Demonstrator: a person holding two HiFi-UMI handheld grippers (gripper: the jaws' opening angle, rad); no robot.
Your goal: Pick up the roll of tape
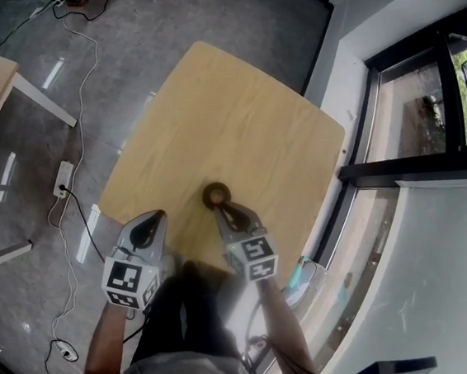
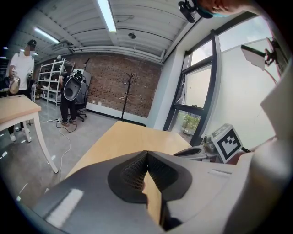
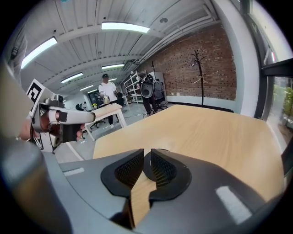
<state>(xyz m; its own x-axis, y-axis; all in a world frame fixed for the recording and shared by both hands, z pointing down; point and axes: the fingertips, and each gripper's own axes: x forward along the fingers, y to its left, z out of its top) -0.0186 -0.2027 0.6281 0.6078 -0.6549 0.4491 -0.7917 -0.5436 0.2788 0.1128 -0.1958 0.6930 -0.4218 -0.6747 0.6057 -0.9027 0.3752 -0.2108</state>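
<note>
The roll of tape (image 1: 216, 195) lies flat on the wooden bench (image 1: 234, 115), near its closest edge, with the right gripper (image 1: 222, 208) angled down so that its tips sit just short of the roll. That gripper's jaws stand slightly spread, with a narrow gap and only bench wood showing between the pads, which press on nothing. The left gripper (image 1: 155, 217) hangs over the bench's near left edge, apart from the roll, its jaws pressed together at the tips and empty
</note>
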